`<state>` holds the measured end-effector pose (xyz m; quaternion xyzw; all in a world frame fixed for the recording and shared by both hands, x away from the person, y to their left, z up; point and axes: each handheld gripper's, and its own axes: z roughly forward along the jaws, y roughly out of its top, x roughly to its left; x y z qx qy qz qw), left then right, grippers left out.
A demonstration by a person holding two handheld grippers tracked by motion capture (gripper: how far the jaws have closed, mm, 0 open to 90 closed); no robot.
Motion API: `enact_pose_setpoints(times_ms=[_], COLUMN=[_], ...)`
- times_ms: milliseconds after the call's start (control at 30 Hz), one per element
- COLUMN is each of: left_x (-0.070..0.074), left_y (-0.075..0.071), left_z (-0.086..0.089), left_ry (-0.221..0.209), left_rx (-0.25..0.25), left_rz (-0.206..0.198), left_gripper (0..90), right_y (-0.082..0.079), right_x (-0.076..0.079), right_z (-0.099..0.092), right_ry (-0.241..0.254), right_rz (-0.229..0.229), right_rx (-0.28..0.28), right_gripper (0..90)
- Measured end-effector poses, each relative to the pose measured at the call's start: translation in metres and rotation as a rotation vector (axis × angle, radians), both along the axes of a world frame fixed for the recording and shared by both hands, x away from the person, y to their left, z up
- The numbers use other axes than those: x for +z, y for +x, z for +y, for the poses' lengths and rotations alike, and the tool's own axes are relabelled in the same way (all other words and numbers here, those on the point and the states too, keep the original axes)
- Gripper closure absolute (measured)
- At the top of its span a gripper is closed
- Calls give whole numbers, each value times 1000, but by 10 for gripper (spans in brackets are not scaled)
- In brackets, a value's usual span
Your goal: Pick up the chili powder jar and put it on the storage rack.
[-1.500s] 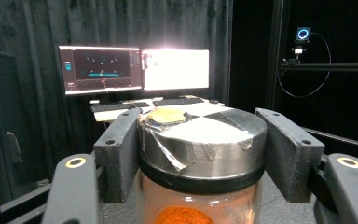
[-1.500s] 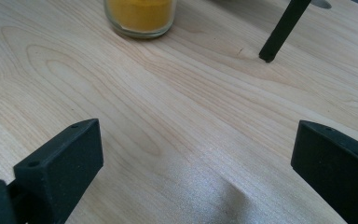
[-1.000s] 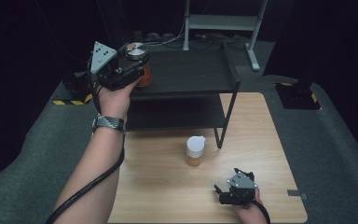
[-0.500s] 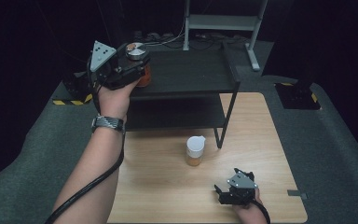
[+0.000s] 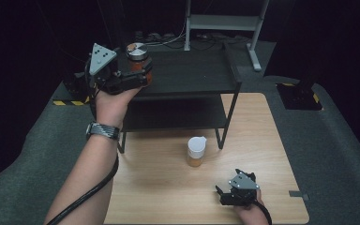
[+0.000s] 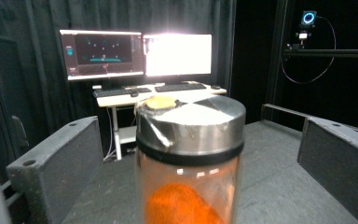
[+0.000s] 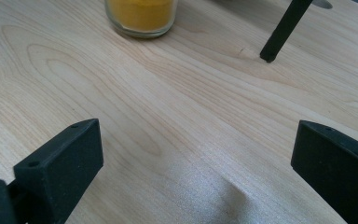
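Two jars are seen, and no label or readable writing is carried by either. Nearest, at the table's (image 5: pixel 272 140) front edge, the right gripper (image 5: pixel 225 193) is rested low over the bare wood, its jaws spread wide with nothing between them; in the right gripper view only wood grain is seen in the gap. Just beyond it the white-capped jar (image 5: pixel 196 151) of yellow powder is stood upright on the table, well apart from those jaws and near a leg of the black shelf (image 5: pixel 192 75). Farther back, at the shelf's top left corner, the left gripper (image 5: pixel 138 77) is held level by the left hand (image 5: pixel 112 101), a watch (image 5: pixel 102 130) being worn on that wrist. The steel-lidded jar (image 6: pixel 189 154) of orange powder is stood upright on the top shelf, directly between the left jaws. These jaws have just been opening and are now parted wide, with a clear gap on each side of the glass, so the jar is no longer gripped. Farthest off, in the left gripper view, two monitors (image 6: pixel 135 53) are lit on a desk; their screen text is too small to be read.
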<state>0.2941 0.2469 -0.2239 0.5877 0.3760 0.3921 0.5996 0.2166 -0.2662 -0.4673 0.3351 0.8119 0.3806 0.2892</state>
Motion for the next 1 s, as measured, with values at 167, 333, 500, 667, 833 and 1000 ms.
enact_pose_setpoints(times_ms=[167, 333, 500, 667, 833, 1000], left_x=[-3, -7, -11, -14, -22, -29], left_y=[-10, -18, -26, -32, -39, -44], left_z=[5, 10, 12, 14, 17, 20], left_ry=[4, -1, 23, 41, 48, 45], left_rx=[-9, -14, -2, 3, 1, -2], left_rz=[-1, -1, -11, -3, 9, 15], left_gripper=[4, 4, 4, 4, 4, 4], right_y=[0, 0, -1, -1, -1, 0], right_x=[0, 0, 0, 0, 0, 0], right_z=[0, 1, 1, 1, 1, 1], right_ry=[0, -2, -3, -3, -4, -5], right_rz=[0, -3, -2, -3, -3, -3], right_rx=[-2, -1, -1, -1, -2, -1], right_gripper=[15, 15, 15, 14, 15, 15])
